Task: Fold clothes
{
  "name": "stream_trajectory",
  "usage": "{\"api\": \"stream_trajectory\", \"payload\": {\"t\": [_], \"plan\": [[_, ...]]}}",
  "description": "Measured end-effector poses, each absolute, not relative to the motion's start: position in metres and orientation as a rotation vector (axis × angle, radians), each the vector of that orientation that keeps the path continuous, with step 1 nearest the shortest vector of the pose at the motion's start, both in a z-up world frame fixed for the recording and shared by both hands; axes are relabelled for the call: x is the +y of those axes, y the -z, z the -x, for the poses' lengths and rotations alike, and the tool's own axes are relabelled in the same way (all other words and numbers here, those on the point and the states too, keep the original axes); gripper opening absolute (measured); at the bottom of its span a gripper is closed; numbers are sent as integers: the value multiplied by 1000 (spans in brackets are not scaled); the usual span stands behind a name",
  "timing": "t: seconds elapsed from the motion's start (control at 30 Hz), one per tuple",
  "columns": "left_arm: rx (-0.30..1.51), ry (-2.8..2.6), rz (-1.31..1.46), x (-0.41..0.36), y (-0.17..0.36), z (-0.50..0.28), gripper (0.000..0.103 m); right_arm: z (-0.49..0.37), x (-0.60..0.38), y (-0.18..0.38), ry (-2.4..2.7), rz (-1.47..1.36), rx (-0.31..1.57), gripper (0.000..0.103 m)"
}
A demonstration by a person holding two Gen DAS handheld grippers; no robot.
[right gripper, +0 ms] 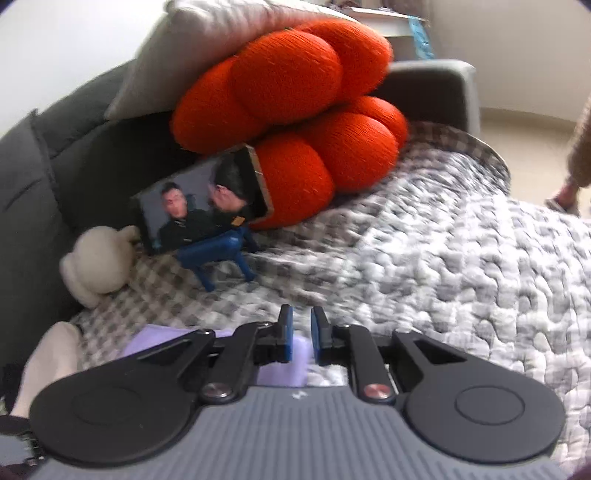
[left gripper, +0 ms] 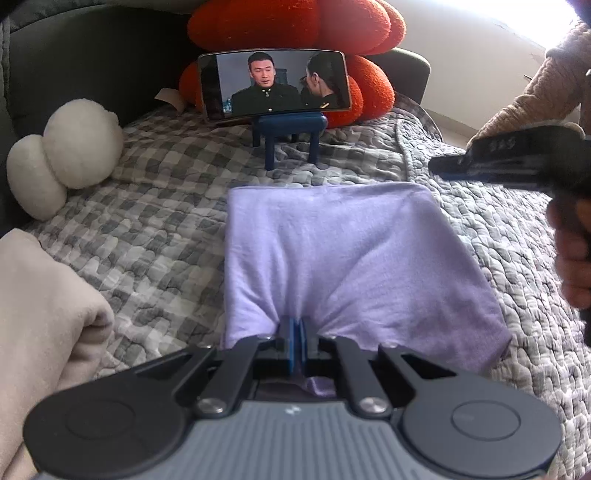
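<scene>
A folded lilac garment (left gripper: 343, 258) lies on the grey checked quilt (left gripper: 155, 229). My left gripper (left gripper: 297, 341) is shut on the garment's near edge, which bunches around its blue pads. My right gripper (right gripper: 302, 339) is slightly open and empty, raised above the quilt (right gripper: 461, 277); a bit of the lilac garment (right gripper: 284, 373) shows below and behind its fingers. In the left wrist view the right gripper (left gripper: 491, 162) shows at the far right, held in a hand, to the right of and above the garment.
A phone (left gripper: 275, 85) playing video stands on a blue stand (left gripper: 291, 136) at the back, before an orange cushion (left gripper: 295, 22). A white plush (left gripper: 62, 155) lies at left. Beige cloth (left gripper: 44, 332) lies at near left. A grey sofa back (right gripper: 33, 192) borders the quilt.
</scene>
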State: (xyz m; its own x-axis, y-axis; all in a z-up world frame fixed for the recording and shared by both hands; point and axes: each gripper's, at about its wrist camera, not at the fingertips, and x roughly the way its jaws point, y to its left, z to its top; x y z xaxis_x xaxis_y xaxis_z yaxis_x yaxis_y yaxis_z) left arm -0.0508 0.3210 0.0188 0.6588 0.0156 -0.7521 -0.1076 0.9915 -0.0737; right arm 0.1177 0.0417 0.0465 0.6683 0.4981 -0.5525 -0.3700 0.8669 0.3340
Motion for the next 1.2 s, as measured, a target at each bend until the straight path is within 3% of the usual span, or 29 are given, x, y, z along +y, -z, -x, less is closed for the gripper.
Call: {"api": "stream_trajectory", "payload": {"t": [0.33,0.57,0.93,1.1,1.2], "plan": [[870,-60,163,324,-25,52,6,-91,71,-41,-609,-3,826,16],[835,-101,245,337,-41,55,19,-77,69,-49,-631,-13,817,17],[842,-168,334,354,-32,56,19,-82,73,-32,-631,20,893,12],[817,-199,363,363,-40,62,19,-72,71,-44,-630,27,843,17],[834,-190,377,366,-36,61,29,-73,71,-46,-616,16,849,17]]}}
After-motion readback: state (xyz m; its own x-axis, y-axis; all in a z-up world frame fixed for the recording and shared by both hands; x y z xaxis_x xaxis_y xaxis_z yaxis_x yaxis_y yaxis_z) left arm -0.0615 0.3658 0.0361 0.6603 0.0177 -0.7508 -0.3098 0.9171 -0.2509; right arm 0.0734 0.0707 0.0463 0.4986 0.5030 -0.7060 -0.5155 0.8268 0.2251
